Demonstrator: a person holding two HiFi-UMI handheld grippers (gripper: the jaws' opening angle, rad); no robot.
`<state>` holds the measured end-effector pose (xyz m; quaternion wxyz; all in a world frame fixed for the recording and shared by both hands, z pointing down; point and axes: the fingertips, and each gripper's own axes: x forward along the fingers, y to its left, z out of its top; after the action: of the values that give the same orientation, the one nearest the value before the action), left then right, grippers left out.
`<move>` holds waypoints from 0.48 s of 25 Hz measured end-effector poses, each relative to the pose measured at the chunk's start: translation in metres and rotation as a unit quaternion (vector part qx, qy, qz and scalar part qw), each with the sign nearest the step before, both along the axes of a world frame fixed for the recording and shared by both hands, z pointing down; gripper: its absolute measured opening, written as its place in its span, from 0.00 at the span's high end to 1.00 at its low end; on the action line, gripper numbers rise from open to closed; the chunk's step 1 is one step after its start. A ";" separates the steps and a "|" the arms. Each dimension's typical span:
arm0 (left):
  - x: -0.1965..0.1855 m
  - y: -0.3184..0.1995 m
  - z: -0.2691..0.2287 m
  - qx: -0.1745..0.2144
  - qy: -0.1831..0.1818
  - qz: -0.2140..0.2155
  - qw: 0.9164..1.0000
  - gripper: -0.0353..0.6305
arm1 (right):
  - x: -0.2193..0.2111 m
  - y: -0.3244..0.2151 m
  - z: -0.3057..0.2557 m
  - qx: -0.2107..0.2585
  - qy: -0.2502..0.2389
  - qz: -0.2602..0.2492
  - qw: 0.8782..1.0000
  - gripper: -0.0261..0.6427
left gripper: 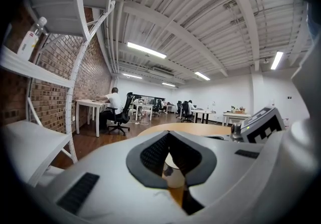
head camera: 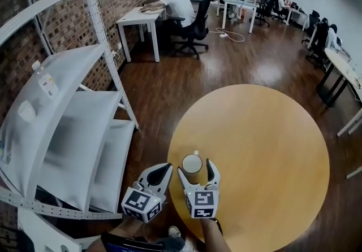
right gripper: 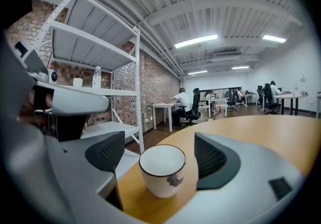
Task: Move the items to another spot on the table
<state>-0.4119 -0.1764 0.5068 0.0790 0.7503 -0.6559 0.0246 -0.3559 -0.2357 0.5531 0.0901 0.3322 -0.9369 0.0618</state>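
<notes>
Small white dark-rimmed cup point(right gripper: 161, 170) near the round wooden desk's point(head camera: 266, 149) edge.
We think it's light, smooth, breakable; our right tool point(head camera: 195, 167) is open around its sides, a good hold. Our left tool point(head camera: 164, 169) is closed, empty.

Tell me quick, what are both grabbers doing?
Left gripper: shut, holding nothing.
Right gripper: open, jaws either side of the cup, not gripping.

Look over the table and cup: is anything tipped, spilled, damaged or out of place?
Nothing stands out. The cup stands upright and unbroken on the round table, close to its edge, between the open jaws of the right gripper, touching neither. No spill shows.
</notes>
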 end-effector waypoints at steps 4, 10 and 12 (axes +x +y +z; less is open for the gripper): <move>0.018 0.004 -0.014 0.006 0.002 0.010 1.000 0.94 | 0.016 0.014 -0.035 0.022 0.001 -0.016 1.000 0.31; 0.061 0.008 -0.036 0.023 0.001 0.037 0.999 0.94 | 0.060 0.027 -0.087 0.047 -0.022 -0.003 0.999 0.36; 0.078 0.009 -0.044 0.031 -0.002 0.050 0.998 0.94 | 0.076 0.032 -0.099 0.050 -0.035 0.001 0.998 0.38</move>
<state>-0.3343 -0.1673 0.4629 0.0529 0.7839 -0.6186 0.0099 -0.2798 -0.2041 0.4543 0.0407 0.3352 -0.9409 0.0267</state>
